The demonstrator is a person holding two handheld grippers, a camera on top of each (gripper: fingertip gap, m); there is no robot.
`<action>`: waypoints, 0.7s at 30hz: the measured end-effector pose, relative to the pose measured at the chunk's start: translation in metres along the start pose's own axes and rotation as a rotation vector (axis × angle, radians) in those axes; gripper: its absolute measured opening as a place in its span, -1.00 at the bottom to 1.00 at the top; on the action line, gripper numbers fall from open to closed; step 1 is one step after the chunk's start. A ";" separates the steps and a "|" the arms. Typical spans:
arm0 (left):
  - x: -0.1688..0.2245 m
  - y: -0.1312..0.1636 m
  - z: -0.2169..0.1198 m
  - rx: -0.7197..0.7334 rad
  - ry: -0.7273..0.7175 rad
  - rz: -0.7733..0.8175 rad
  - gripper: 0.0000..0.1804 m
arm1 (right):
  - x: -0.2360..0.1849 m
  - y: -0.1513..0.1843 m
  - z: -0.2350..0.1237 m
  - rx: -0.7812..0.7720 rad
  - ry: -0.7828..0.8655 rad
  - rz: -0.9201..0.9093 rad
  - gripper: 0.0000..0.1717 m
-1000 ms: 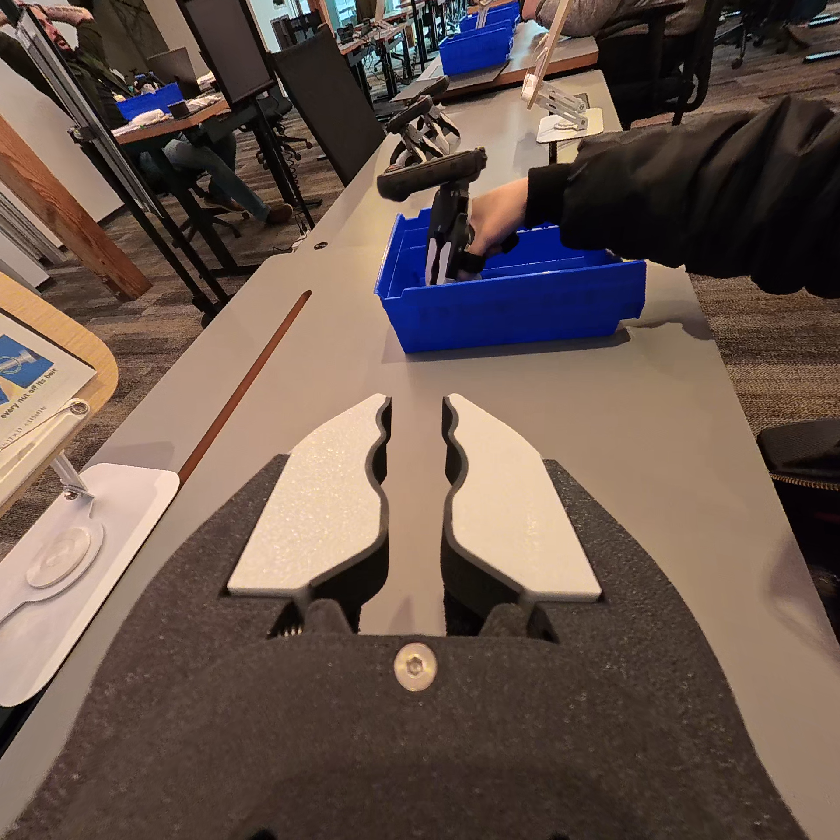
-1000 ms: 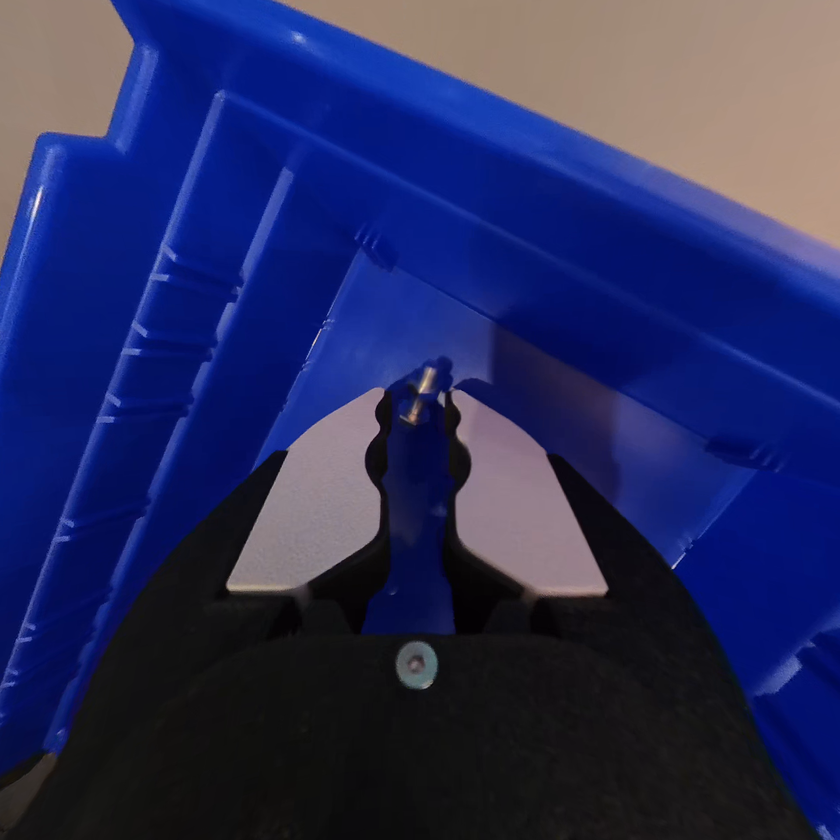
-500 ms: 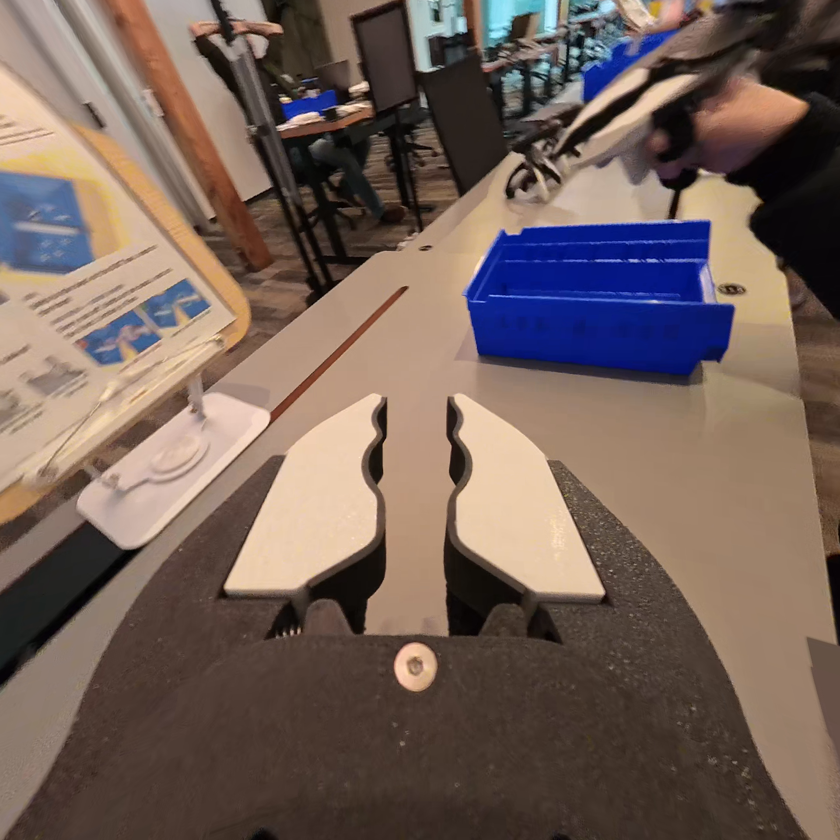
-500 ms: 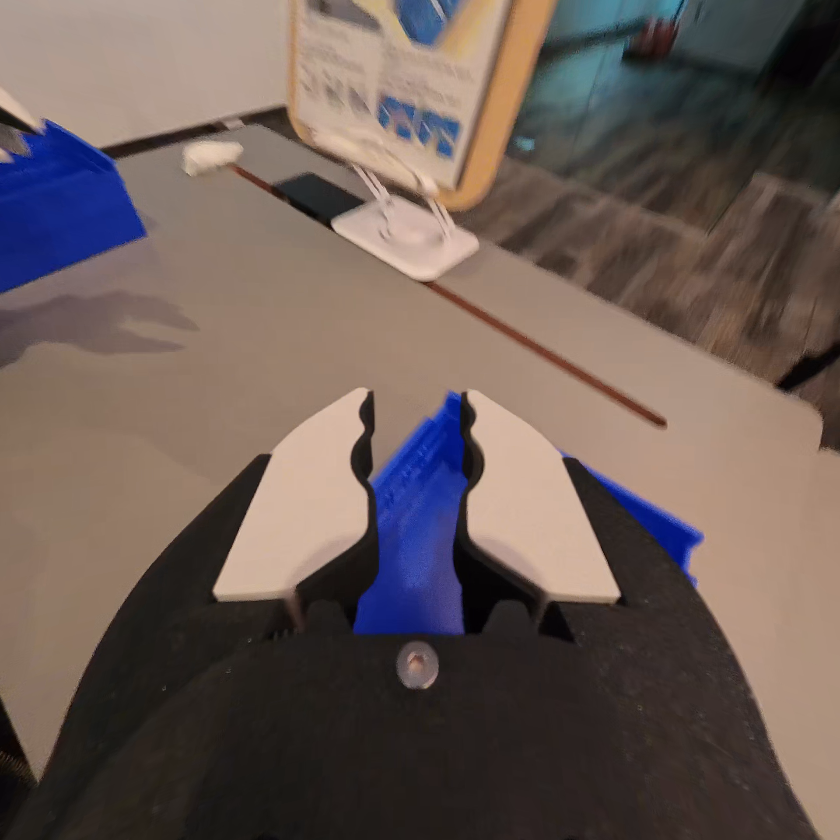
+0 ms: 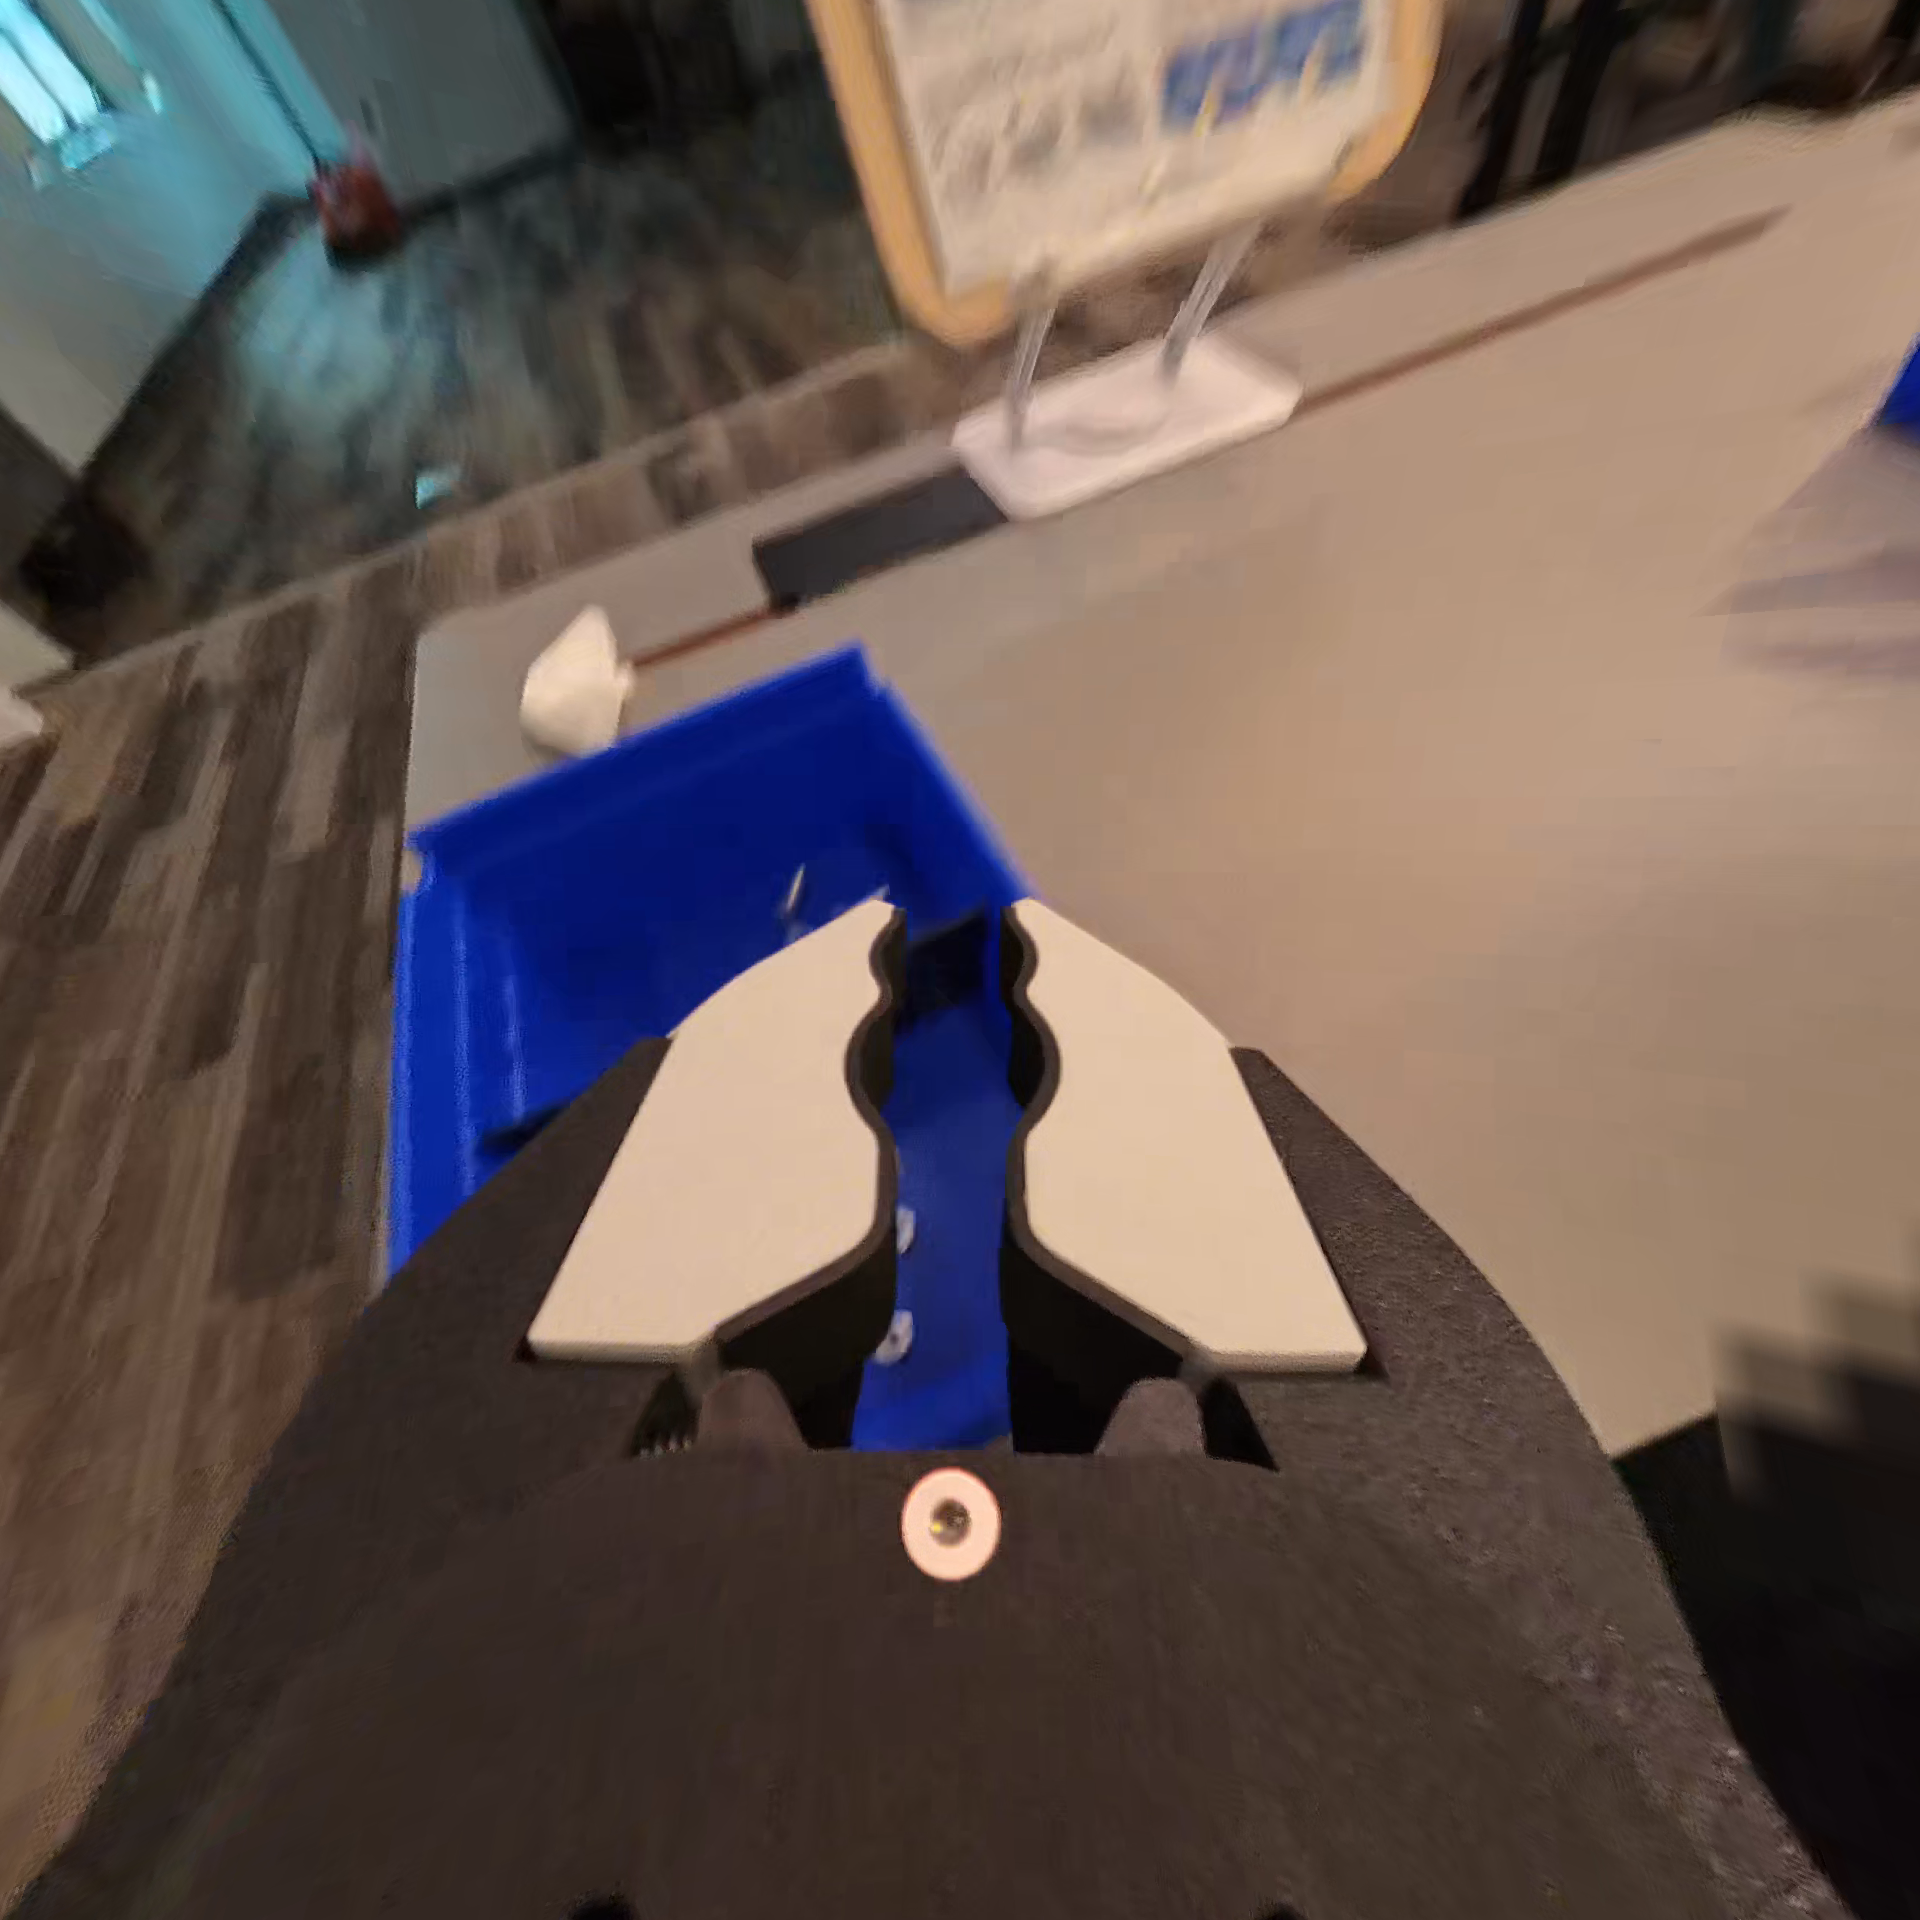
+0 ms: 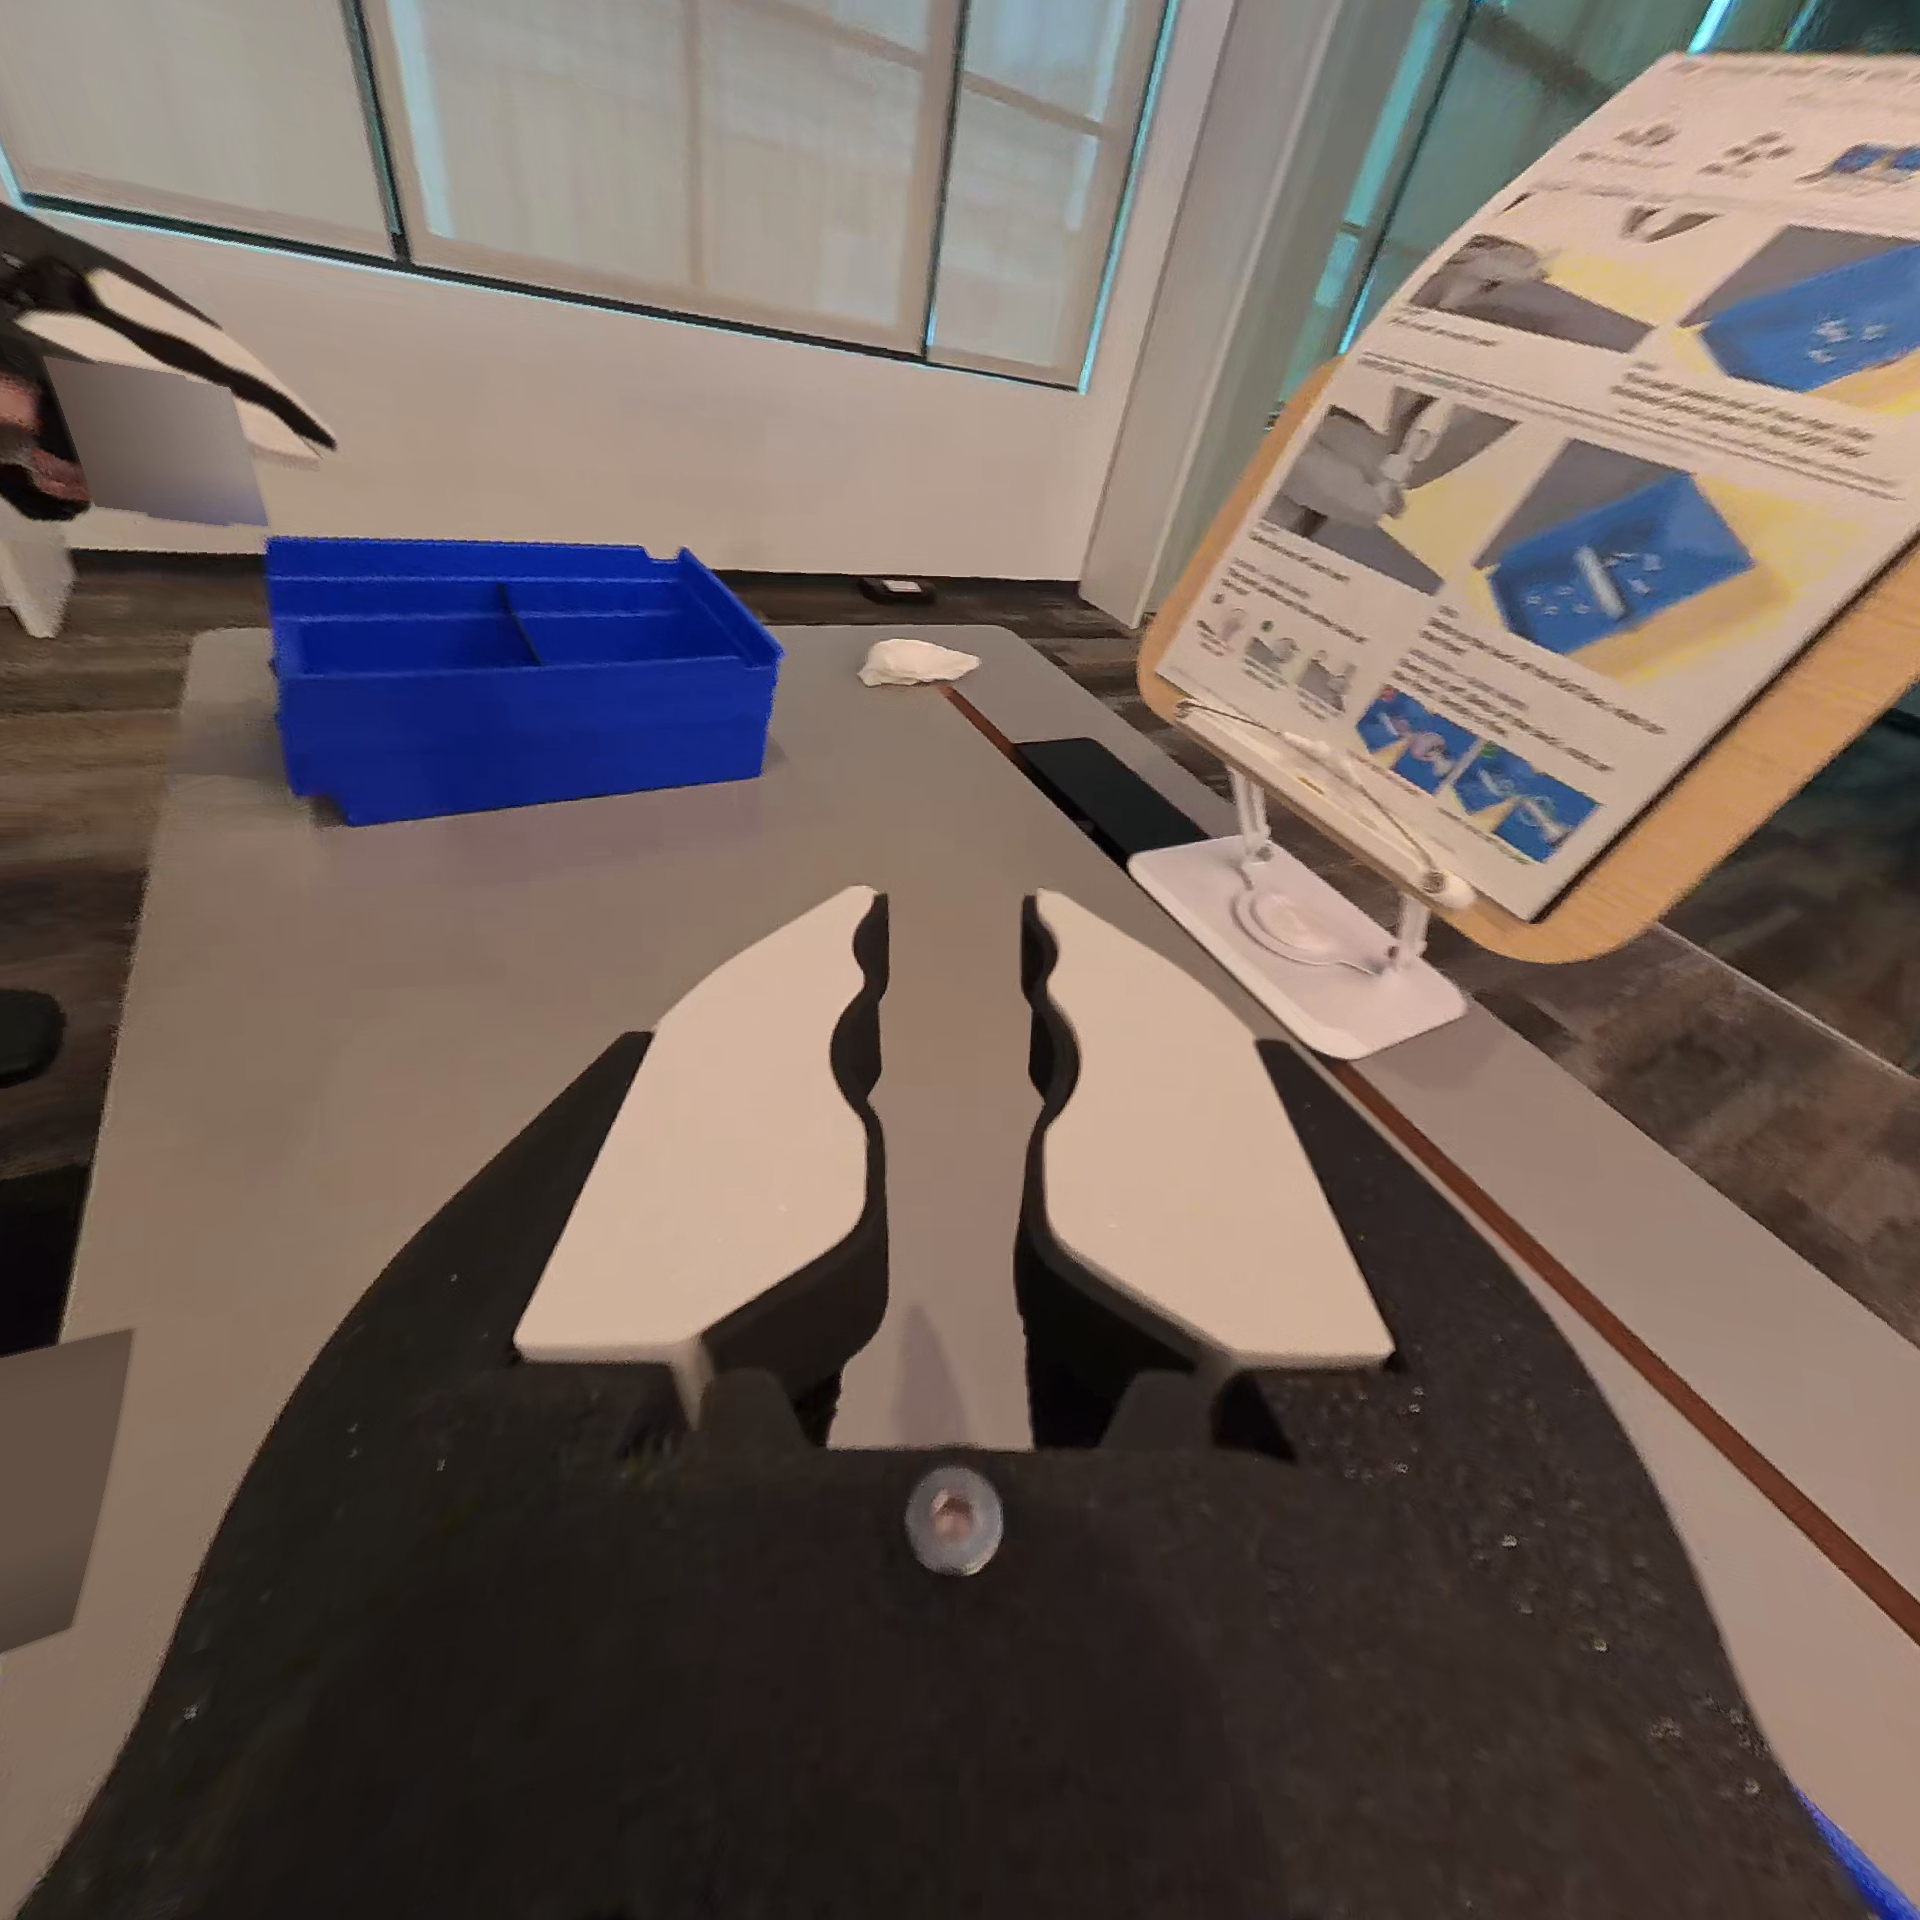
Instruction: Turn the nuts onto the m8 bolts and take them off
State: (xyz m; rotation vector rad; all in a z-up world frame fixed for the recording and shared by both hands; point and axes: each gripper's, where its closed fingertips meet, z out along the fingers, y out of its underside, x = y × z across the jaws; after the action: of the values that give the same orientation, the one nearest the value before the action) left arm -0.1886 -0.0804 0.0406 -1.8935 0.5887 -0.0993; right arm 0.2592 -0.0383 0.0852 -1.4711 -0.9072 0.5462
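Neither gripper has anything in it right now: the left gripper (image 5: 951, 925) hangs over the blue bin (image 5: 623, 935) with its jaws a narrow way apart, bare, and the right gripper (image 6: 954, 914) hovers above the grey table (image 6: 520, 935), jaws a little wider, nothing between them. Small silvery pieces, likely the nuts (image 5: 894, 1340) and a bolt (image 5: 795, 899), lie loose on the bin floor. No nut looks threaded on, so by my read the turning work is all ahead.

The left wrist view looks steeply down into a blue bin (image 5: 623, 935) from close, while the right wrist view faces level along the worktop (image 6: 623, 935) toward it; both show the stand (image 6: 1299, 956).
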 end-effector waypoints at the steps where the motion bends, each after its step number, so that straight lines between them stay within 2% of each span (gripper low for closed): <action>1: -0.011 0.020 0.000 -0.074 0.001 0.005 -0.81 | -0.002 0.001 0.007 -0.007 -0.009 0.005 -0.73; 4: -0.026 0.073 0.011 -0.278 0.040 0.036 -0.81 | -0.012 0.007 0.026 -0.039 -0.043 0.006 -0.73; 8: -0.036 0.114 0.036 -0.419 0.075 0.036 -0.86 | -0.025 0.014 0.048 -0.099 -0.081 -0.009 -0.72; 12: -0.027 0.134 0.069 -0.497 0.193 -0.075 -0.86 | -0.034 0.020 0.062 -0.153 -0.113 -0.036 -0.72; 17: -0.029 0.164 0.089 -0.648 0.206 0.011 -0.74 | -0.035 0.027 0.070 -0.169 -0.133 -0.017 -0.72; 21: -0.030 0.166 0.095 -0.679 0.222 0.074 -0.79 | -0.033 0.036 0.069 -0.179 -0.142 0.002 -0.72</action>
State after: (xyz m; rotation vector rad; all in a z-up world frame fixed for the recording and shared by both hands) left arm -0.2407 -0.0326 -0.1401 -2.5316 0.9249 -0.0650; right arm 0.1938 -0.0206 0.0358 -1.6092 -1.0894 0.5888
